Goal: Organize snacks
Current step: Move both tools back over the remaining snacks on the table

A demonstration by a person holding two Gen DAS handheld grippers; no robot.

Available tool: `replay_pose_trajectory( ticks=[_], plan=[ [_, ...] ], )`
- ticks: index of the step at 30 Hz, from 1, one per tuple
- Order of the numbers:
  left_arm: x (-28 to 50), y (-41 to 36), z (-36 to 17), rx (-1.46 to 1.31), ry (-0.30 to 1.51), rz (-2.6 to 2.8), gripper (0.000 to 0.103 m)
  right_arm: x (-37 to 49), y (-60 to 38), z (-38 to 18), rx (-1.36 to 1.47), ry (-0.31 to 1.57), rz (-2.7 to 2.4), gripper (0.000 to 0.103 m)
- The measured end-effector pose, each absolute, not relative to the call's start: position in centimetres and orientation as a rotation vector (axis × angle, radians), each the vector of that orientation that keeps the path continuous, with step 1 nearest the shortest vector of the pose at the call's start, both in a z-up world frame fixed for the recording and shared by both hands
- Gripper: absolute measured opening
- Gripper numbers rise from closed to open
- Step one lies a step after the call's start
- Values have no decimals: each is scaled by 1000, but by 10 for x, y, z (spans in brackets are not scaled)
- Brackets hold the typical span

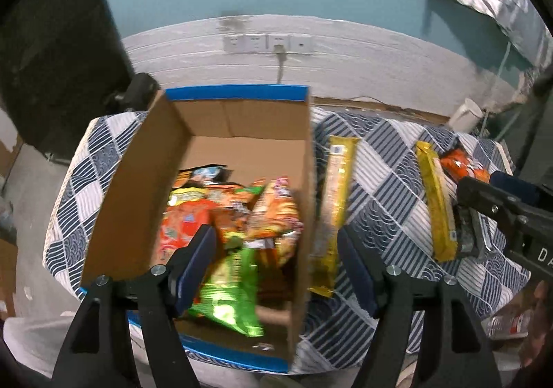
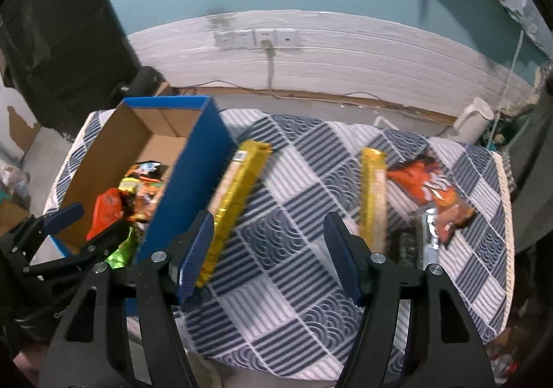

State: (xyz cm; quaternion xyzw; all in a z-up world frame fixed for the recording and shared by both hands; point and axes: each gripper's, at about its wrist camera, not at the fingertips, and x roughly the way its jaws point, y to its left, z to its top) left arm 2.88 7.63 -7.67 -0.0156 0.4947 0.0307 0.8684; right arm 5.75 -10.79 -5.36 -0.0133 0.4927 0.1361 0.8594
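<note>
Left wrist view: the left hand-held gripper hangs apart and empty above the cardboard box of snack packets. Right wrist view: the right hand-held gripper gapes empty over the surface, between two yellow bars.

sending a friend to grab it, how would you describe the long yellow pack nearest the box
Find the table with the blue and white patterned cloth and the blue cardboard box of snacks. The long yellow pack lies on the cloth right beside the box's wall. The second yellow pack lies further right, next to an orange bag.
</note>
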Motion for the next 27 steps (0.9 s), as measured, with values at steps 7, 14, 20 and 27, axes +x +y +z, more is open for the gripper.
replay_pose_trajectory(
  ticks=[7, 14, 20, 27],
  plan=[
    [33, 34, -78, 64, 1045, 27, 78, 52, -147, -54, -15, 1031, 234, 69],
    [42, 0, -86, 110, 1059, -21, 82, 52, -185, -60, 15, 1043, 178, 71],
    [51, -21, -105, 104, 1112, -62, 82, 52, -203, -67, 28, 1060, 160, 71],
    [66, -37, -127, 118, 1164, -66, 82, 55, -225, -78, 54, 1079, 126, 71]
  ],
)
